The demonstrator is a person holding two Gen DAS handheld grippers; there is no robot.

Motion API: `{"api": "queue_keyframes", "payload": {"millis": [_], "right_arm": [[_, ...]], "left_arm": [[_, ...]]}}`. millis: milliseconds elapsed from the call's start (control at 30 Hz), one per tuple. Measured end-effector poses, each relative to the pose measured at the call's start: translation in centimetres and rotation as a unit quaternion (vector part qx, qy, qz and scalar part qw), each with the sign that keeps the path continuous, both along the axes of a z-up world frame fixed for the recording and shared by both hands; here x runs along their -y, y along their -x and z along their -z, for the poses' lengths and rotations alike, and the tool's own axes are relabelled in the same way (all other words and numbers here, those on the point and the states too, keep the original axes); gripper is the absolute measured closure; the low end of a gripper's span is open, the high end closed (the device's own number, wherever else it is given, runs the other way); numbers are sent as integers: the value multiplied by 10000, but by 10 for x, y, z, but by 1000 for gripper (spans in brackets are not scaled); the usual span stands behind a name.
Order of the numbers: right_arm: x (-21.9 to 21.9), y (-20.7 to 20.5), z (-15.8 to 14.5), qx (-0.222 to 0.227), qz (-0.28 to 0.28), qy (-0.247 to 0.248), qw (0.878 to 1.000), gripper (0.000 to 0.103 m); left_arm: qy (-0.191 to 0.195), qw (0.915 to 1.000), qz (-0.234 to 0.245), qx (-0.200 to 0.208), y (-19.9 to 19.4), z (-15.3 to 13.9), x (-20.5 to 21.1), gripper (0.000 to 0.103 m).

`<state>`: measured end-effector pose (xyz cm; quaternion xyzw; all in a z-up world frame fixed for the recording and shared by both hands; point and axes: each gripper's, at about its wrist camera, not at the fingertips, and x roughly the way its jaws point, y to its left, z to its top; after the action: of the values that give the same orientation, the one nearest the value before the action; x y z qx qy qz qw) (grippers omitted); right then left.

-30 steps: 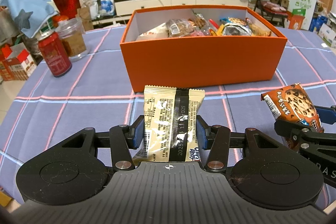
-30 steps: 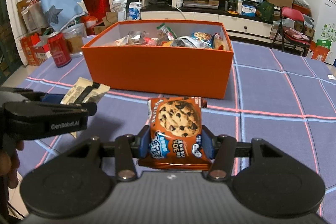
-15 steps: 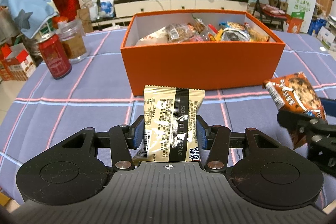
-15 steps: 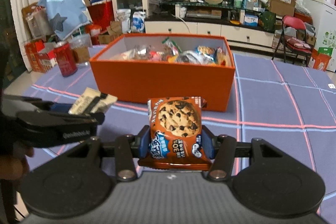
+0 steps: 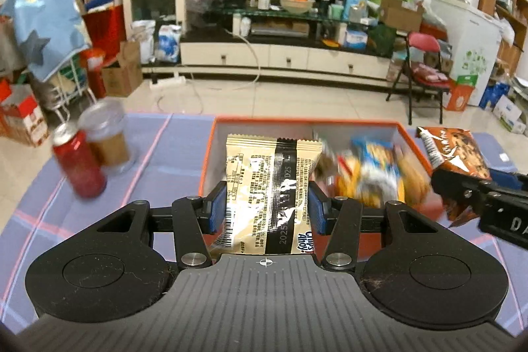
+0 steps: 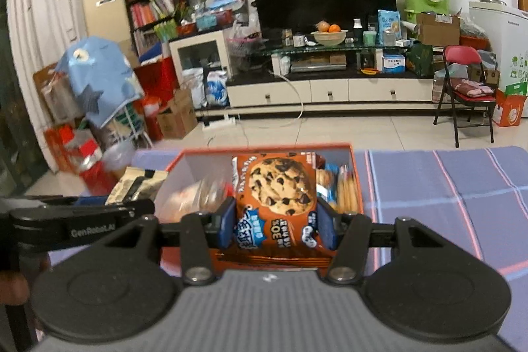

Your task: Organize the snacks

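My left gripper (image 5: 268,207) is shut on a beige and black cookie packet (image 5: 270,183), held upright above the left half of the orange box (image 5: 206,160). My right gripper (image 6: 276,221) is shut on an orange chocolate-chip cookie packet (image 6: 275,187), held above the right half of the orange box (image 6: 357,187). The box holds several snack packets (image 5: 373,174). The right gripper's packet shows at the right edge of the left wrist view (image 5: 453,154). The left gripper's packet shows at the left of the right wrist view (image 6: 137,185).
A red soda can (image 5: 79,164) and a clear plastic jar (image 5: 107,137) stand on the blue plaid tablecloth (image 5: 158,147) left of the box. Tablecloth stretches to the right of the box (image 6: 445,187). A cluttered living room lies beyond the table's far edge.
Both grippers have risen and moved forward with their packets, from in front of the box's near wall to above its open top.
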<state>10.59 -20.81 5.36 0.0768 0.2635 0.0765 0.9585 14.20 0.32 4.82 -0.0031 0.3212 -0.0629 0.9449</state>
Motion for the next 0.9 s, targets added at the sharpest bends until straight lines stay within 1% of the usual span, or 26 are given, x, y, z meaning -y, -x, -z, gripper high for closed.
{"api": "queue_keyframes", "payload": {"millis": [67,167,267,300,333,367,400,433,467,533,567,600,667,733,767,833,900], "right_arm": [[1,-21,3,-29,34,-86,10000,45],[1,-41,10,-40,128,3,9999,45],[0,-58,20,-226,238,120,9994,44],[0,-59,22,-244,289,130,9992,41],[-1,-57,20,-212,316,115,9992,33],[-1,-53,16,-155,286,120,9994,31],[-2,-47,9,-61,248,144,9996,29],[-3,-38,0,67,249,191,9995,26],[-3,-29,-8,183,258,243,9992,24],[-6,-5,-26,353,231,299,9987,19],[-8,6,-32,381,208,313,9986,18],[-9,16,-34,347,209,336,9986,18],[-12,38,-30,139,340,375,9986,14],[-14,54,-10,-301,572,383,9972,14],[-16,59,3,-598,713,379,9949,14],[-17,65,30,-1225,948,336,9874,14],[-19,67,46,-1712,1058,130,9795,14]], "left_arm": [[-114,9999,40,-19,-22,2,9,65],[-247,9997,62,-69,-45,11,22,65],[-328,9992,72,-232,-68,28,34,64],[-370,9986,108,-355,-74,33,38,62],[-353,9984,86,-424,-74,36,38,57],[-318,9985,50,-432,-70,37,36,41],[-278,9989,27,-369,-62,34,31,32],[-252,9993,-6,-292,-53,30,25,19],[-239,9994,-84,-221,-41,25,18,15],[-164,9994,-262,-179,-18,18,3,9],[-64,9993,-318,-188,-5,15,-5,5],[99,9991,-377,-169,13,12,-15,5],[368,9981,-478,-156,41,10,-29,5],[482,9971,-540,-215,66,8,-37,5],[474,9972,-532,-216,77,7,-38,5],[300,9984,-469,-118,95,7,-33,5],[102,9992,-348,-145,106,11,-26,5]]}}
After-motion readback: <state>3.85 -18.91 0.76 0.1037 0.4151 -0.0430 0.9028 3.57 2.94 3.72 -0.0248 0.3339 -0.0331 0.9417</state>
